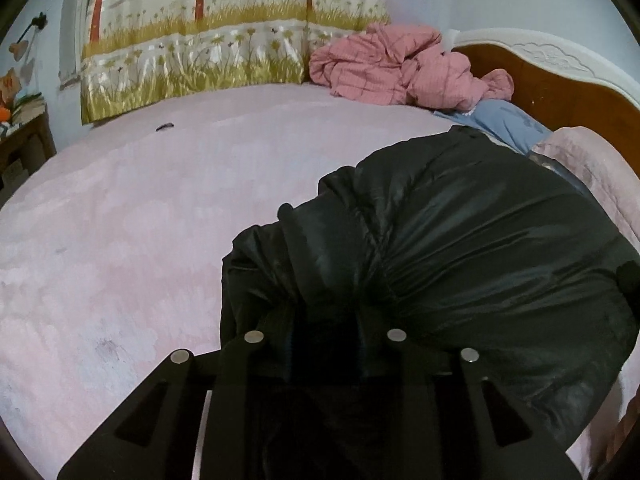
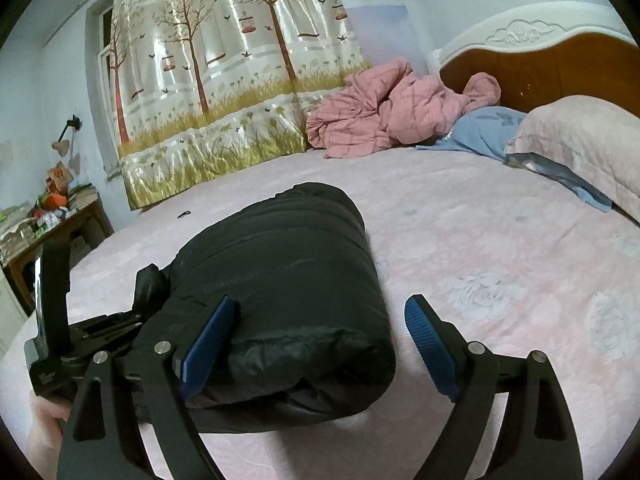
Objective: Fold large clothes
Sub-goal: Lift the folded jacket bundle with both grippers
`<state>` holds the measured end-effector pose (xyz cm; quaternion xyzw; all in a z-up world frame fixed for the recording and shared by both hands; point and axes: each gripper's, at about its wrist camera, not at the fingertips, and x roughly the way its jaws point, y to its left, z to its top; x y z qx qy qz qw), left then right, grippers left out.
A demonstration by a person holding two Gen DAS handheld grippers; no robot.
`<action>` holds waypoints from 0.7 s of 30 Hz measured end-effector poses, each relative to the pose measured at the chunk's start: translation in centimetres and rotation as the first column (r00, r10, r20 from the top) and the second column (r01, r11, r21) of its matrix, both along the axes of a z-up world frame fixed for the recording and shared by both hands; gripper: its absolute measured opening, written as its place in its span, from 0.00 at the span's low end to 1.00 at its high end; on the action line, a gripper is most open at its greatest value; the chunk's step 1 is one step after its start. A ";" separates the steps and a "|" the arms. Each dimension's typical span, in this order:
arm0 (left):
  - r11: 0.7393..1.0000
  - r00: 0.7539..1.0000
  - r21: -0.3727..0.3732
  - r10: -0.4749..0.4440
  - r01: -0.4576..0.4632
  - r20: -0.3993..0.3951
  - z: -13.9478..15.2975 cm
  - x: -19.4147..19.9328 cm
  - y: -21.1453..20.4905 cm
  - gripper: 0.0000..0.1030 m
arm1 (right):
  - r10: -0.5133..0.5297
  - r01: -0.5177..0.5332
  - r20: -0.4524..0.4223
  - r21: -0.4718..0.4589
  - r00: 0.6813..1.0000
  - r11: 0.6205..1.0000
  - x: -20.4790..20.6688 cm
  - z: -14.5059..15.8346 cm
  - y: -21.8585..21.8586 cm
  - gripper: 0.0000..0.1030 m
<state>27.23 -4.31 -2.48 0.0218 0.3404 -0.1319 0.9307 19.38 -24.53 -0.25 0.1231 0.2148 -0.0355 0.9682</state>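
You had the black puffer jacket bundled on the bed; your left hand-held gripper pinched its fabric, the right hand-held gripper stood spread. Next, probably release and tidy.

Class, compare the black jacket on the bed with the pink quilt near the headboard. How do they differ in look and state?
1. The jacket is black and shiny; the quilt is pink with a faint check.
2. The jacket is folded into a compact bundle; the quilt lies crumpled in a loose heap.
3. The jacket sits near the grippers; the quilt lies far off by the curtain and headboard.
Both are padded and rest on the pink bed.
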 end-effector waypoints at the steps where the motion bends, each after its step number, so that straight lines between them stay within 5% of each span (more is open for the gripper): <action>1: 1.000 1.000 0.002 0.001 -0.001 -0.008 -0.1 0.1 0.0 0.25 | 0.002 -0.002 -0.007 -0.002 1.000 1.000 0.1 0.0 0.0 0.87; 10: 1.000 1.000 0.024 0.006 -0.006 -0.025 -0.5 0.1 -0.5 0.25 | 0.036 -0.032 -0.066 0.063 0.997 0.998 1.0 -1.0 -0.7 0.92; 14: 0.999 1.000 -0.045 -0.017 0.017 0.009 0.0 -0.5 0.3 0.26 | 0.025 -0.021 -0.073 0.051 0.997 0.998 1.1 -1.1 -0.6 0.92; 17: 0.996 0.996 -0.091 0.004 0.004 0.088 2.0 -2.1 1.4 0.58 | 0.076 -0.067 -0.129 0.077 0.989 0.995 2.3 -2.1 -0.6 0.93; 19: 0.991 0.989 -0.132 -0.009 0.028 0.146 3.3 -3.8 1.7 0.95 | 0.072 -0.059 -0.144 0.098 0.987 0.993 2.7 -2.7 -1.1 0.92; 21: 0.988 0.985 -0.149 -0.022 0.049 0.174 4.2 -4.9 1.5 1.00 | 0.086 -0.070 -0.132 0.127 0.987 0.989 2.7 -2.7 -1.6 0.92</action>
